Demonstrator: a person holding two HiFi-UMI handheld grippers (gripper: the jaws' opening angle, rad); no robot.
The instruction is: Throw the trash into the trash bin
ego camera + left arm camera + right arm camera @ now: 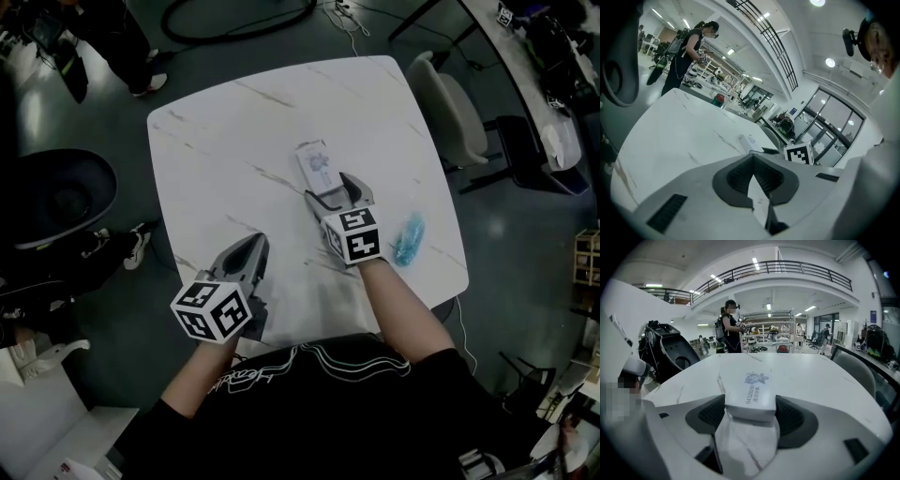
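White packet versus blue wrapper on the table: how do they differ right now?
The white packet is flat, boxy and printed; the blue wrapper is crumpled and shapeless. The white packet sits between the open jaws of the right gripper; the blue wrapper lies off to that gripper's right, with nothing around it. The white packet is near the middle of the table, the blue wrapper near its edge. Both lie on the table.

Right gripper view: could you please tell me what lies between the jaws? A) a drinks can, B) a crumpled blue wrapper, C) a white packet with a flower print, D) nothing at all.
C: the white flower-printed packet lies flat on the table with its near end between the open jaws of the right gripper; the blue wrapper lies apart, off to the side.
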